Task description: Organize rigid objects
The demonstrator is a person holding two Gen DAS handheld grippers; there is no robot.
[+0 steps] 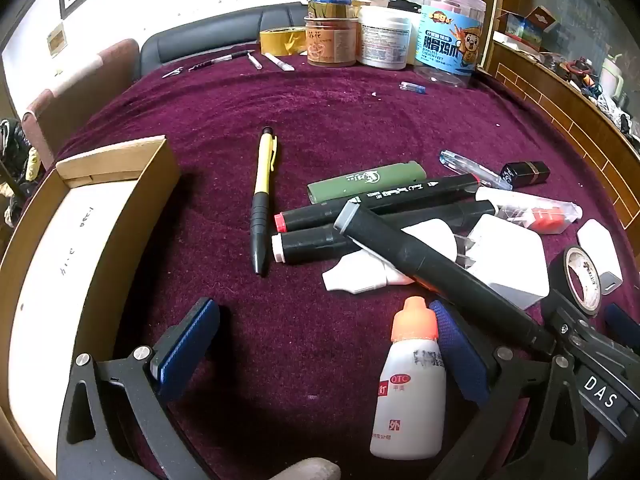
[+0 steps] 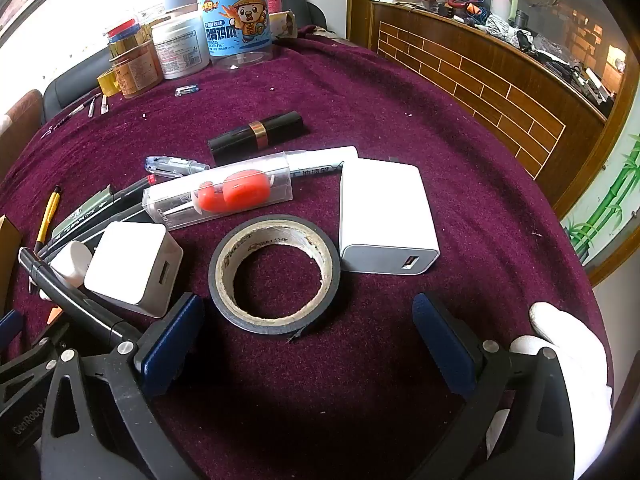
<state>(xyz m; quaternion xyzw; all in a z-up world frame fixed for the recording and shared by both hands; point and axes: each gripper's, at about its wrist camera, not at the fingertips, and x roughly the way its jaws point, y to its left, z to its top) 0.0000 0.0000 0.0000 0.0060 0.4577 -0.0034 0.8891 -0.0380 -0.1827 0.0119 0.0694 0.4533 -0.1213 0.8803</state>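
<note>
Nearest to you, on the purple cloth (image 1: 320, 100), both tools stand with their jaws spread wide and nothing pinched between them. Your left gripper (image 1: 324, 344) points down at bare cloth; a small white dropper bottle (image 1: 410, 388) with an orange cap stands just inside its right-hand pad. Your right gripper (image 2: 308, 340) hangs just short of a roll of black tape (image 2: 274, 274) lying flat, and your white-gloved hand (image 2: 568, 352) shows at its right side.

Just left of the left gripper sits an open cardboard box (image 1: 132, 208). Beyond the pads, a black marker (image 1: 432, 264) lies tilted across two more black markers (image 1: 380, 204) and a white object whose kind you cannot tell. A yellow-and-black pen (image 1: 262, 200) lies alone between the box and that pile, and a green lighter (image 1: 364, 181) lies just behind the markers.

Past the tape, note one white charger (image 2: 384, 216) to the right and another (image 2: 134, 266) to the left, with a clear candle case (image 2: 220, 196) between and behind them. A black lipstick tube (image 2: 256, 132) lies farther back.

At the far edge stand several jars (image 2: 236, 20).
</note>
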